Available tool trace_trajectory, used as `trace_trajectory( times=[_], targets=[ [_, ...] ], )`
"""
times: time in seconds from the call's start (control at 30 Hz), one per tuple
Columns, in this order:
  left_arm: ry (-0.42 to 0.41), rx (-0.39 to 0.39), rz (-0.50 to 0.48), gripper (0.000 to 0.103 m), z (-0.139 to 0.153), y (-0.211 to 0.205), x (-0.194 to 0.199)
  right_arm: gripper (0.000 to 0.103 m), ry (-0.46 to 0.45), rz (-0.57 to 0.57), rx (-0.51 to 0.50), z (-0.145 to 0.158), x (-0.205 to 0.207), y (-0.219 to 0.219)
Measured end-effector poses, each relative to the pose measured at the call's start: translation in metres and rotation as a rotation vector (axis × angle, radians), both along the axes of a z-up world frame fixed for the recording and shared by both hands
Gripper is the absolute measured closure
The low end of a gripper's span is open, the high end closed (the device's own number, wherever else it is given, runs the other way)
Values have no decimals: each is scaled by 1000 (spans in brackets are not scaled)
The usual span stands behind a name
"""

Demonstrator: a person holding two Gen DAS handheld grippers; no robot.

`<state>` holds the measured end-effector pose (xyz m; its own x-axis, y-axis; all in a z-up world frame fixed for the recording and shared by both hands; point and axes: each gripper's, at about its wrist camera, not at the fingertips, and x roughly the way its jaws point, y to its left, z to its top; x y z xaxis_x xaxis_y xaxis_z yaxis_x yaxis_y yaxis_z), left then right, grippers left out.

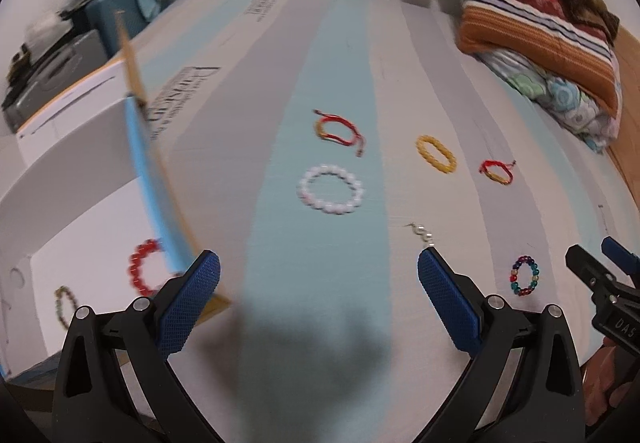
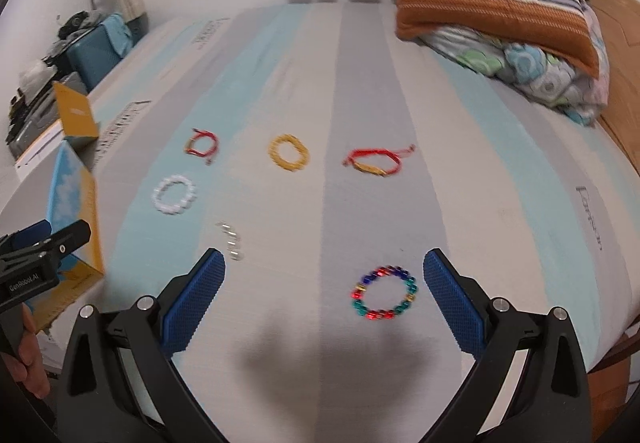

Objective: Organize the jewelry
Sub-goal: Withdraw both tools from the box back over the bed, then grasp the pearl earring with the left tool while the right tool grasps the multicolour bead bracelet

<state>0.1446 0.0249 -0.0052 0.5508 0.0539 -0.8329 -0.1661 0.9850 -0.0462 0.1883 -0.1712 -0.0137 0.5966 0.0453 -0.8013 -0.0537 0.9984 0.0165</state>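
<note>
Both the left gripper (image 1: 319,275) and right gripper (image 2: 324,275) gape, knurled blue pads bare. Glassy multicolored bead bracelet (image 2: 385,293) circles beside the right pad; bare striped mattress (image 2: 460,171) lies beyond.

Two low wrist views, shared striped bed (image 1: 320,43)

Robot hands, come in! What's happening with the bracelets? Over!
Left tongs open, empty. Right tongs open, empty, nearest the rainbow bracelet. Red bead bracelet already in box. Nothing blocking.
</note>
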Motion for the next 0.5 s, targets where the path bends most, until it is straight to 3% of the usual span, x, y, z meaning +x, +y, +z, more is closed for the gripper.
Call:
trace_trajectory(
  times=[0.33, 0.5],
  targets=[
    [28, 2, -113, 6, -50, -61, 43, 7, 87, -72, -14, -54, 18, -49],
    [52, 6, -121, 6, -77, -76, 60, 7, 127, -92, -12, -80, 26, -68]
  ],
)
